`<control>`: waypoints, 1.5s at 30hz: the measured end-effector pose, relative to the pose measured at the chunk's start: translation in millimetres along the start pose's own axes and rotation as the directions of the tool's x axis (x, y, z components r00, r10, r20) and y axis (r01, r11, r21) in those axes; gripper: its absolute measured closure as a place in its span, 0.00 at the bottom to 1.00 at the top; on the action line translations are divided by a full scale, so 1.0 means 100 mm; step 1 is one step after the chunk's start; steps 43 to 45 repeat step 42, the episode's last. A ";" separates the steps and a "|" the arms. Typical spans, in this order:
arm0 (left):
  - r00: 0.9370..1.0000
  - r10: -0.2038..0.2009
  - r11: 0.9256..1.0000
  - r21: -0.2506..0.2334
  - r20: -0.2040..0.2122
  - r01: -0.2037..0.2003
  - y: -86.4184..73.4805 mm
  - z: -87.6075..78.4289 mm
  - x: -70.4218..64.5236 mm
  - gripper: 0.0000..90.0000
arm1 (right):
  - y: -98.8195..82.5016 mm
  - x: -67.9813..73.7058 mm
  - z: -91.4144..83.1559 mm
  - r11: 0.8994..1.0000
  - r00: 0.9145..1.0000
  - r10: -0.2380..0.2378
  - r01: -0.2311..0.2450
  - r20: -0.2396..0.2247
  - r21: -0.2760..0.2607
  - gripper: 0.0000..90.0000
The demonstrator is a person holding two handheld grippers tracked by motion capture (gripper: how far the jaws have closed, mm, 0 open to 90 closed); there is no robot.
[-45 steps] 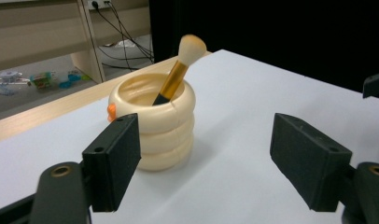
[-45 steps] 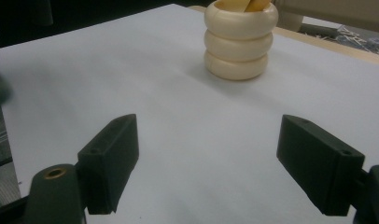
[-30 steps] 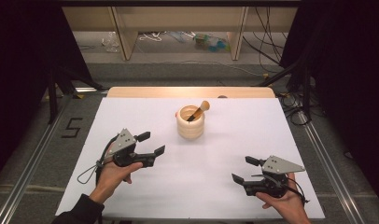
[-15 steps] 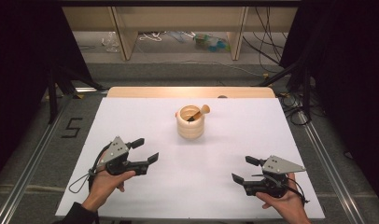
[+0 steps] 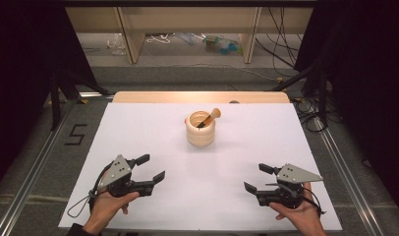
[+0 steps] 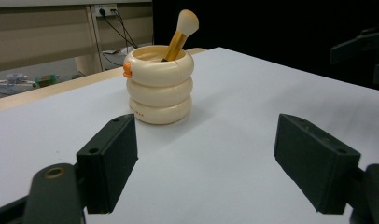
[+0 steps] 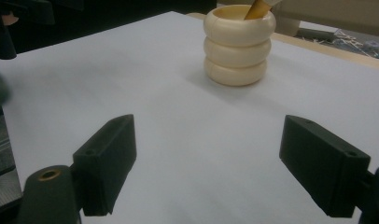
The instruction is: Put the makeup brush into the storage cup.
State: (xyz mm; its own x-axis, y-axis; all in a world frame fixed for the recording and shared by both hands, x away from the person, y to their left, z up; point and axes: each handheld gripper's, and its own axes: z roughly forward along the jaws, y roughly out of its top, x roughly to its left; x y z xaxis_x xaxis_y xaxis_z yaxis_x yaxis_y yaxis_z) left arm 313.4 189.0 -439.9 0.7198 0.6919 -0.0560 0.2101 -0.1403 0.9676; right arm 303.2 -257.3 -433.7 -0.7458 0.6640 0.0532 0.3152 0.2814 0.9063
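A cream ringed holder (image 5: 201,129) (image 6: 159,85) (image 7: 239,43) stands upright near the middle of the white table top (image 5: 153,132). A brush (image 5: 209,117) (image 6: 181,29) with a gold handle and pale head leans inside it. My left gripper (image 5: 151,167) (image 6: 206,163) rests at the near left, open, jaws empty and pointing toward the holder. My right gripper (image 5: 258,178) (image 7: 211,165) rests at the near right, open and empty, well short of the holder.
A wooden strip (image 5: 200,97) borders the table's far edge. Metal rails (image 5: 33,164) run along both sides on the floor, with a "5" mark (image 5: 74,133) at left. Cables and shelving legs (image 5: 131,34) lie beyond the table.
My left gripper has drawn back toward the near edge and slightly right across the frames. The right gripper, holder and brush have stayed put.
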 end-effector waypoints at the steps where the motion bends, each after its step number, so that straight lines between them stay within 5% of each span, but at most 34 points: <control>1: 1.000 -0.004 1.000 -0.005 0.002 0.005 -0.01 0.00 -0.02 0.24 | 0.00 0.00 0.00 1.000 1.000 -0.002 0.002 0.000 0.002 0.22; 11: 1.000 0.010 1.000 -0.008 0.002 -0.010 -0.07 -0.07 -0.10 0.24 | 0.00 0.00 0.00 1.000 1.000 -0.001 0.002 0.008 -0.005 0.21; 19: 1.000 -0.019 1.000 -0.013 -0.009 0.019 -0.08 -0.08 -0.08 0.24 | -0.01 -0.01 0.02 1.000 1.000 -0.011 0.012 0.009 -0.027 0.21; 45: 1.000 -0.003 1.000 -0.008 -0.003 0.003 -0.08 -0.06 -0.08 0.24 | -0.01 -0.01 0.01 1.000 1.000 -0.007 0.007 0.001 0.003 0.21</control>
